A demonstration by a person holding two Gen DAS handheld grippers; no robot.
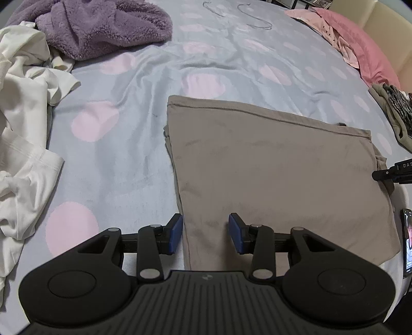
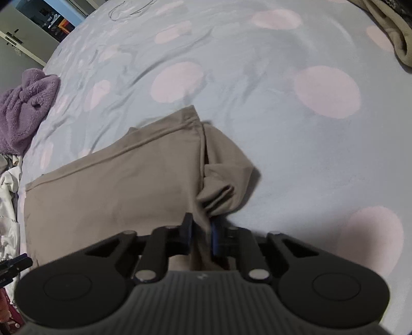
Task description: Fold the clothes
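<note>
A taupe garment [image 1: 270, 165] lies folded in a flat rectangle on the blue sheet with pink dots [image 1: 116, 154]. My left gripper [image 1: 206, 233] stands open over its near left corner; the cloth lies flat beneath the blue pads [image 1: 176, 233], unpinched. In the right wrist view the same taupe garment [image 2: 116, 190] has a loose bunched flap at its right edge. My right gripper [image 2: 202, 233] is shut on that flap, and a ridge of fabric stands up between the pads. The tip of the right gripper [image 1: 388, 175] shows at the garment's right edge.
A purple fleece [image 1: 103, 25] and a heap of white clothes [image 1: 23, 128] lie at the left. Pink pillow and cloth [image 1: 360, 46] sit far right, an olive and patterned pile [image 1: 394, 113] below them. A phone [image 1: 408, 244] lies at the right edge. Wire hangers [image 1: 255, 18] lie far back.
</note>
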